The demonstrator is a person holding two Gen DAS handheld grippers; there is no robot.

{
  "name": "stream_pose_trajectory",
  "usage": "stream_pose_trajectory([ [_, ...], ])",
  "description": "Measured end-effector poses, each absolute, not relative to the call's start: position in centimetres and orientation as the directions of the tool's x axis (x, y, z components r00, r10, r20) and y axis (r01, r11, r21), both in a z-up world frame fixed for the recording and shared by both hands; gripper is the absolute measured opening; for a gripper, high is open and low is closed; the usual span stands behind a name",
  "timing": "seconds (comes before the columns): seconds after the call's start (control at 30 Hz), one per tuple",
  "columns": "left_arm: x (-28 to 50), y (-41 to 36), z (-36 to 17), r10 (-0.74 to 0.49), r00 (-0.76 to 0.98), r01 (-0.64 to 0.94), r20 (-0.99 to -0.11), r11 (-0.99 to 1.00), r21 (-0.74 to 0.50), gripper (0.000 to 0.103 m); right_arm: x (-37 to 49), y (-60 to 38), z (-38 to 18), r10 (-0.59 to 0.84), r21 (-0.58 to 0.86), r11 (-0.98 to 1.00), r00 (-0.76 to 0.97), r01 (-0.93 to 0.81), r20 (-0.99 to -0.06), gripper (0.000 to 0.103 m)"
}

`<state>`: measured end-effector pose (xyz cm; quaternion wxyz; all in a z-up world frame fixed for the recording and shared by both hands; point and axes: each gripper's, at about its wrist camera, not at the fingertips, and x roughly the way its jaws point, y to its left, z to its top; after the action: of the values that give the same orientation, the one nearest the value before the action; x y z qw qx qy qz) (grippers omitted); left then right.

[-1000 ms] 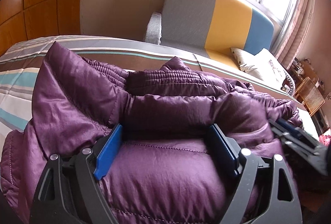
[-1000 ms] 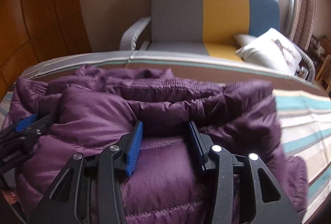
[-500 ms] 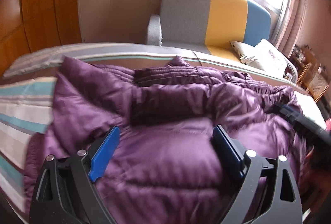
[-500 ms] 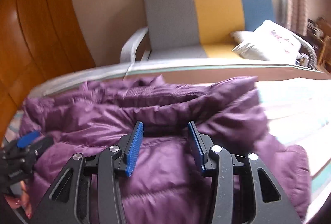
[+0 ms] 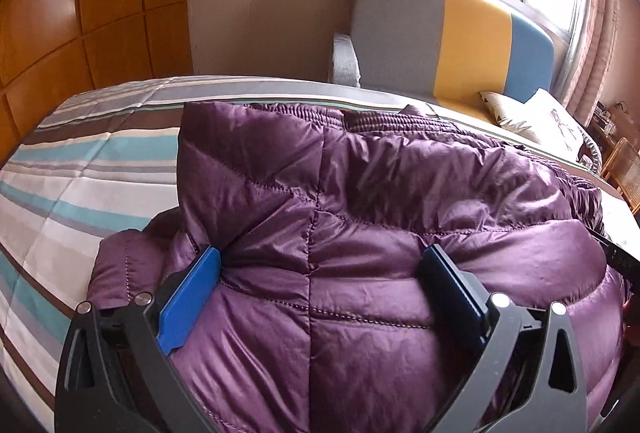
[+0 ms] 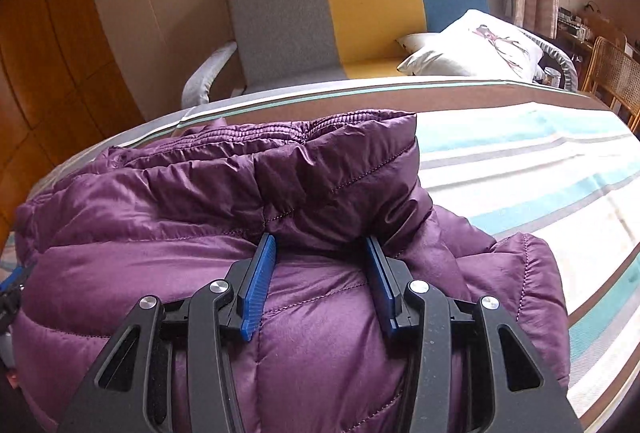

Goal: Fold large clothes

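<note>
Purple puffer jacket [image 5: 360,241] fills the lower centre of the left wrist view, heaped on a striped bed [image 5: 92,169] that shows at the left of the frame. The left gripper [image 5: 324,265] stands wide apart, its blue fingers [image 5: 188,297] pressed against a bulging fold of the jacket on either side; whether they pinch it cannot be told, and the lower part of the fold is cut off by the bottom edge. At the far right edge a dark bar, probably the other gripper, is mostly out of frame. A grey, yellow and blue sofa [image 5: 440,41] sits in the upper right, washed out by window glare.

In the right wrist view the jacket [image 6: 200,201] covers the lower left and centre, with the bed [image 6: 520,161] bare to the right. The right gripper [image 6: 320,261] is partly apart, a ridge of quilted fabric bulging between its fingers [image 6: 258,285]. The sofa [image 6: 328,1] and a white cushion [image 6: 472,49] lie in the upper half. A blue-tipped object at the left edge is too cropped to identify.
</note>
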<state>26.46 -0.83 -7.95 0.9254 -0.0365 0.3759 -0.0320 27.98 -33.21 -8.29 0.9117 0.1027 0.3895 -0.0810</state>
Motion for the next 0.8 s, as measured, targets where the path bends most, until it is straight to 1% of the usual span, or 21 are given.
stream_pose_trajectory([
  [0.13, 26.1, -1.0, -7.8, -0.079, 0.713, 0.027, -0.696, 0.996, -0.085, 0.101, 27.6, -33.1, -8.0, -0.077, 0.114, 0.967, 0.682, 0.230, -0.727, 0.045],
  [0.17, 25.7, -1.0, -7.6, -0.069, 0.713, 0.024, -0.698, 0.997, -0.074, 0.101, 27.1, -33.0, -7.6, -0.081, 0.106, 0.968, 0.683, 0.227, -0.726, 0.046],
  [0.27, 24.1, -0.7, -6.8, -0.065, 0.710, 0.020, -0.701, 0.997, -0.073, 0.101, 25.3, -32.3, -6.1, -0.072, 0.108, 0.972, 0.707, 0.207, -0.703, 0.047],
  [0.37, 22.0, 0.8, -5.7, -0.072, 0.724, -0.008, -0.686, 0.994, -0.112, 0.101, 23.1, -31.1, -4.8, -0.021, 0.154, 0.973, 0.729, 0.173, -0.684, 0.047],
  [0.43, 20.7, 2.2, -5.3, -0.068, 0.735, -0.045, -0.675, 0.988, -0.149, 0.101, 21.6, -30.0, -4.1, -0.001, 0.159, 0.976, 0.741, 0.146, -0.672, 0.047],
  [0.57, 18.4, 5.8, -5.8, -0.057, 0.747, -0.125, -0.663, 0.967, -0.223, 0.101, 19.3, -27.6, -3.2, 0.070, 0.179, 0.982, 0.755, 0.063, -0.652, 0.047],
  [0.6, 18.0, 6.4, -6.0, -0.057, 0.747, -0.134, -0.662, 0.963, -0.235, 0.101, 18.8, -27.0, -3.0, 0.086, 0.178, 0.983, 0.759, 0.040, -0.645, 0.042],
  [0.67, 17.3, 7.8, -6.8, -0.056, 0.734, -0.157, -0.677, 0.956, -0.250, 0.100, 17.9, -26.0, -2.9, 0.111, 0.178, 0.984, 0.759, 0.007, -0.642, 0.035],
  [0.7, 17.2, 8.1, -7.1, -0.062, 0.727, -0.160, -0.684, 0.953, -0.256, 0.099, 17.5, -25.6, -2.9, 0.128, 0.187, 0.982, 0.755, -0.007, -0.643, 0.029],
  [0.77, 16.8, 9.1, -7.8, -0.100, 0.722, -0.151, -0.685, 0.943, -0.296, 0.098, 16.8, -25.1, -2.9, 0.155, 0.209, 0.978, 0.752, -0.023, -0.640, 0.024],
  [0.8, 16.4, 9.4, -8.0, -0.127, 0.723, -0.142, -0.679, 0.935, -0.325, 0.096, 16.5, -24.8, -3.0, 0.167, 0.218, 0.975, 0.749, -0.031, -0.641, 0.023],
])
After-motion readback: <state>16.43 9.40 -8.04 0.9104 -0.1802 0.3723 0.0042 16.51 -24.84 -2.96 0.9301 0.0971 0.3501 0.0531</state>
